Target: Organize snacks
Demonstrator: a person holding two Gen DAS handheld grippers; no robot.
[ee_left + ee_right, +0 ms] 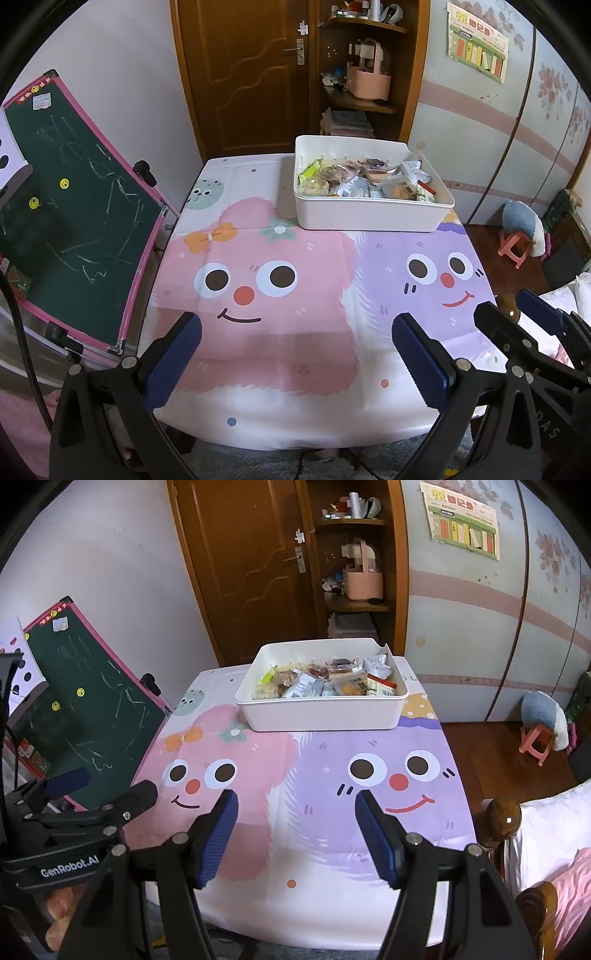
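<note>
A white plastic bin (369, 216) stands at the far side of the table, filled with several wrapped snacks (362, 177). It also shows in the right wrist view (321, 714) with the snacks (325, 683) inside. My left gripper (295, 328) is open and empty, over the near part of the table above the pink cartoon face. My right gripper (295, 808) is open and empty, over the near edge between the pink and purple faces. The right gripper shows at the right edge of the left wrist view (517, 306); the left gripper shows at the left of the right wrist view (107, 782).
The table carries a cartoon tablecloth (288, 350). A green chalkboard with a pink frame (70, 218) leans at the left. A wooden door (251, 74) and shelves (362, 62) stand behind. A bedpost (502, 819) and bed are at the right, a pink stool (535, 742) on the floor.
</note>
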